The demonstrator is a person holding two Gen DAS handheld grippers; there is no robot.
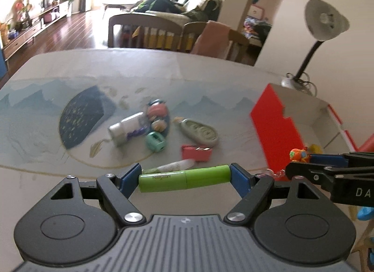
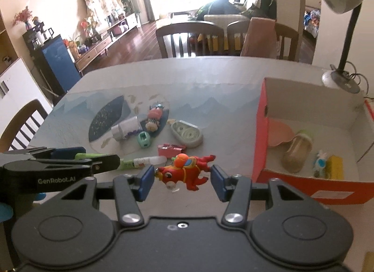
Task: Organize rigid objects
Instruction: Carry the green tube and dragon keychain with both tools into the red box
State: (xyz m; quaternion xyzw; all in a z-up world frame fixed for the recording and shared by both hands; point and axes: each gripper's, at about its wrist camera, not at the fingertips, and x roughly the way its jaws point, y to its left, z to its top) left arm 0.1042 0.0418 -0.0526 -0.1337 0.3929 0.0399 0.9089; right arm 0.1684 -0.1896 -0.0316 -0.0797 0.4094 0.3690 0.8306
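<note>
My left gripper (image 1: 185, 178) is shut on a green tube (image 1: 184, 179), held crosswise between its blue pads above the table. My right gripper (image 2: 183, 177) is shut on a red and orange toy figure (image 2: 185, 171), held just left of the red box (image 2: 261, 131). The toy also shows in the left wrist view (image 1: 299, 155). On the table lie a white tube (image 2: 146, 161), a pink case (image 2: 171, 150), a grey-green oval device (image 2: 187, 133), a mint sharpener (image 2: 144, 139), a silver jar (image 2: 125, 130) and a round doll (image 2: 154, 117).
The red box holds a bottle (image 2: 298, 151), a yellow block (image 2: 334, 166), a small blue-white figure (image 2: 320, 161) and a pink piece (image 2: 279, 135). A desk lamp (image 2: 341, 78) stands behind the box. Chairs (image 2: 189, 38) line the table's far edge.
</note>
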